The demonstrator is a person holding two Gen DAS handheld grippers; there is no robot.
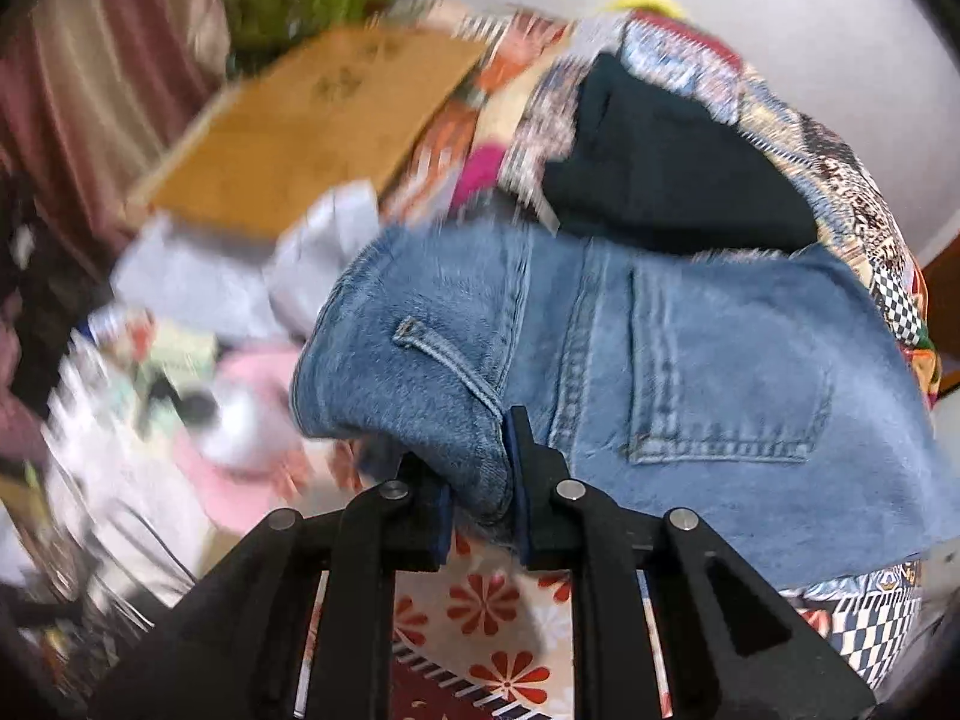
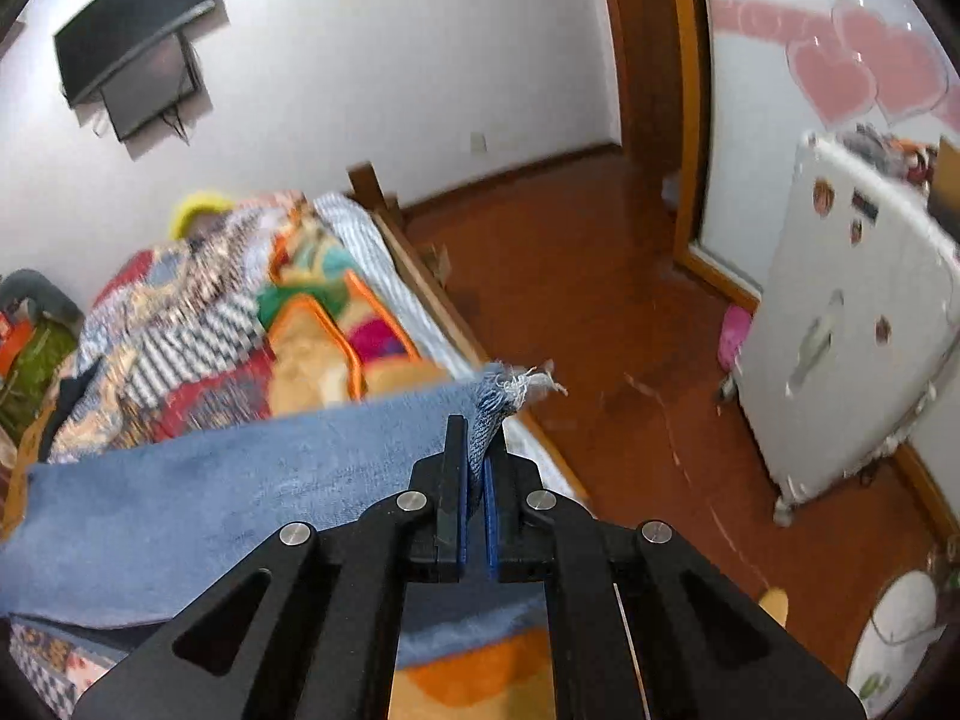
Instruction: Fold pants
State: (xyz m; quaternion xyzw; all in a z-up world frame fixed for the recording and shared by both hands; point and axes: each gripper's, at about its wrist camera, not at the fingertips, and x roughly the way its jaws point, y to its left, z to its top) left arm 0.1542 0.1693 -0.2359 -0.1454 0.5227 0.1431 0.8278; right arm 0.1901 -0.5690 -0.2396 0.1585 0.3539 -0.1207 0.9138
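Observation:
The pants are short blue denim ones [image 1: 690, 372] with a back pocket and frayed leg ends, lifted off the bed. In the left wrist view my left gripper [image 1: 480, 480] is shut on their thick waistband corner, which bulges out between the blue pads. In the right wrist view my right gripper [image 2: 477, 468] is shut on a frayed leg corner of the pants [image 2: 210, 480], with white threads sticking out past the fingertips. The denim stretches away to the left of the right gripper, over the bed.
A bed with a colourful patterned quilt [image 2: 198, 324] lies under the pants. On it are a dark garment [image 1: 672, 168], a wooden board [image 1: 312, 120] and loose clothes [image 1: 198, 276]. To the right are a red-brown floor [image 2: 600, 312], a white fridge [image 2: 852, 330] and a doorway.

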